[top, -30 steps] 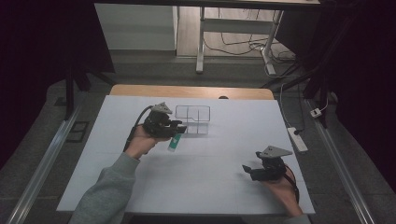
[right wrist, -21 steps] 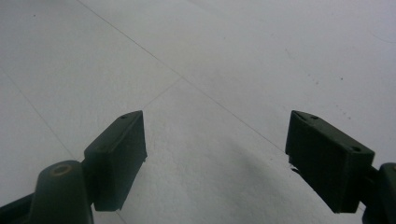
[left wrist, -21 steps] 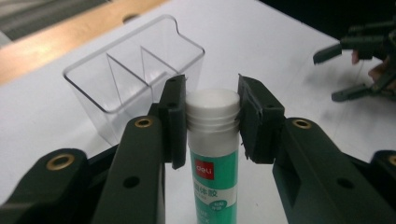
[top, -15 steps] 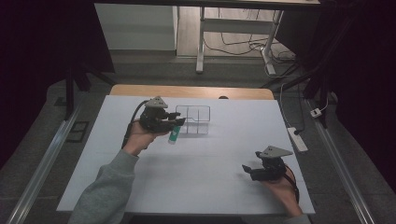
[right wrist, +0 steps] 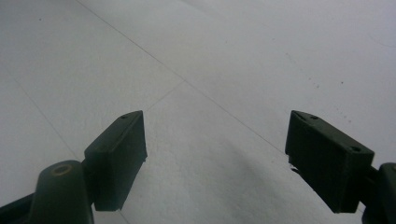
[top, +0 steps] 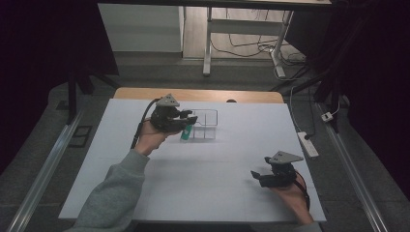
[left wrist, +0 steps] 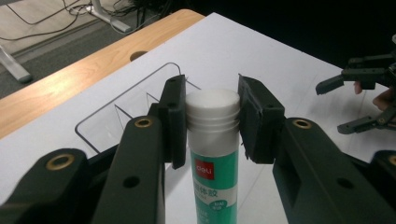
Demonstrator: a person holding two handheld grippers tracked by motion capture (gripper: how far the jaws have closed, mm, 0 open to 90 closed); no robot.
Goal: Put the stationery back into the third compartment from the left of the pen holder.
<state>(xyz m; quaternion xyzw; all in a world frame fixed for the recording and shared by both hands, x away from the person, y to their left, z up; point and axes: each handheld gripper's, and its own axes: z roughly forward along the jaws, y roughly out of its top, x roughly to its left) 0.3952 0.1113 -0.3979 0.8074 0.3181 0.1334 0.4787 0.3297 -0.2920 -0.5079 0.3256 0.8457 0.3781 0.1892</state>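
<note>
A green glue stick [top: 186, 132] with a white cap [left wrist: 212, 105] hangs upright in the air, with my left gripper [top: 191, 119] shut on it just under the cap. In the left gripper view the two pads [left wrist: 173, 122] squeeze the cap from both sides. The stick is right beside the near left corner of a clear plastic organizer [top: 207, 123] with several compartments, which also appears past the jaws [left wrist: 116, 114]. My right gripper [top: 256, 175] rests low at the front right of the white table, open, with only bare table between its fingers [right wrist: 215, 154].
The white table cover [top: 222, 154] ends at a wooden strip [top: 145, 93] along the back. A power strip [top: 308, 143] lies on the floor by the right edge. The right gripper [left wrist: 359, 100] is seen far off in the left gripper view.
The left gripper has carried the glue stick a little upward and toward the clear organizer. The right gripper has stayed in place.
</note>
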